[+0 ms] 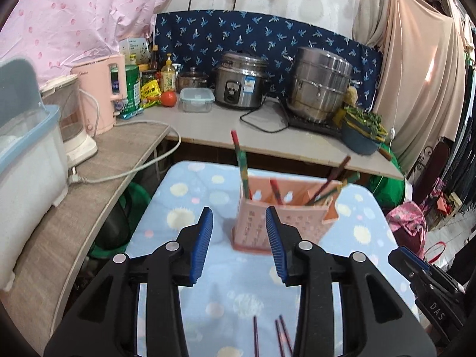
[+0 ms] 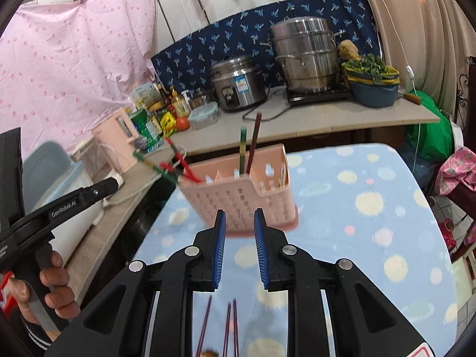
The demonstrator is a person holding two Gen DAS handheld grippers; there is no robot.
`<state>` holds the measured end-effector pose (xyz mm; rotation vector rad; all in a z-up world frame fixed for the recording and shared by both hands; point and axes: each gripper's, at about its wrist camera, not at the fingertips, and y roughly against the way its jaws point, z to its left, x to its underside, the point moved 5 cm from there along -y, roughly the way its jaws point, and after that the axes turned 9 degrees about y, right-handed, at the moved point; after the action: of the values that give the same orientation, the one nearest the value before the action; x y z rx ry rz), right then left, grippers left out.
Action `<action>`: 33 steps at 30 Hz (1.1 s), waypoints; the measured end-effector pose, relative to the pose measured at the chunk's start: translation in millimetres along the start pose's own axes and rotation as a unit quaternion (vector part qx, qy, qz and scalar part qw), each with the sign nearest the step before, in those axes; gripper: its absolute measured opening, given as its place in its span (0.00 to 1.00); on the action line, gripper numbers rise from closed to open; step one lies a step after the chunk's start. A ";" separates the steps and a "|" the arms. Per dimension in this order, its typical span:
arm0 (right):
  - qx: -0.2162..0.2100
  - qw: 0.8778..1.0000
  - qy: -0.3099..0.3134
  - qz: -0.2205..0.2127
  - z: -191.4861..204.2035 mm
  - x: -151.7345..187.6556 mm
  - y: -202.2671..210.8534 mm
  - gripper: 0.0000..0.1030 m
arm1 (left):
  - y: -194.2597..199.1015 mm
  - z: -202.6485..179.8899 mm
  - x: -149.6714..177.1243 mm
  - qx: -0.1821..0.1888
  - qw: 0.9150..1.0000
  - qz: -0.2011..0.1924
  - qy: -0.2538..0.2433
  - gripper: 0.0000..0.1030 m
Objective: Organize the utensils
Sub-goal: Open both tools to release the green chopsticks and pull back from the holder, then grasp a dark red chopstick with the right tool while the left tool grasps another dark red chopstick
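I'm getting soft, even daylight; fisheye bending is curving my edges into black corners, motion blur is smearing the pink basket [image 2: 241, 196], and glare is brightening the curtain [image 1: 428, 83].

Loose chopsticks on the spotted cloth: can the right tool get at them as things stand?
Probably yes. The loose chopsticks lie bare on the cloth just below the right tool, whose jaws are apart and empty. The pink holder stands further ahead, not between.

Pink perforated holder [image 1: 279, 205]; blue dotted tablecloth [image 1: 184, 208]; navy leaf-print cloth [image 1: 261, 34].
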<state>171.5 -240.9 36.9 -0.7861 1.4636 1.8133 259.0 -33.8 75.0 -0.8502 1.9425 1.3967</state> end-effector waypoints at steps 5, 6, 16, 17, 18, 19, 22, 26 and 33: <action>0.012 0.999 0.015 0.035 6.2 46.5 8.7 0.19 | 4.3 7.5 44.4 -0.002 0.999 0.033 -0.008 0.34; 0.012 0.999 0.016 0.042 7.3 56.2 10.5 0.19 | 5.3 9.1 53.3 -0.002 0.999 0.039 -0.009 0.34; 0.013 0.993 0.024 0.116 13.4 152.3 22.5 0.19 | 11.9 32.8 150.3 -0.018 0.993 0.118 -0.016 0.34; 0.009 0.992 0.020 0.125 14.3 161.9 23.4 0.19 | 12.9 35.5 158.6 -0.019 0.992 0.124 -0.016 0.34; 0.007 0.991 0.018 0.131 15.3 168.1 23.9 0.19 | 12.9 38.9 165.3 -0.022 0.991 0.130 -0.016 0.34; 0.005 0.990 0.016 0.137 17.1 175.3 24.7 0.19 | 13.2 41.0 173.1 -0.025 0.990 0.136 -0.016 0.34; -0.001 0.988 0.019 0.151 24.3 193.1 26.3 0.19 | 14.6 46.0 193.8 -0.029 0.988 0.153 -0.015 0.34; -0.006 0.986 0.027 0.164 33.8 210.0 27.6 0.19 | 18.0 47.8 210.1 -0.026 0.985 0.167 -0.011 0.34; -0.008 0.983 0.040 0.179 44.3 225.2 26.2 0.19 | 25.3 45.2 235.3 -0.021 0.982 0.185 -0.019 0.42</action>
<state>14.7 -172.8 -118.3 -0.6404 1.7331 2.0789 98.0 -20.9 -103.8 -0.4893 2.1230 1.6535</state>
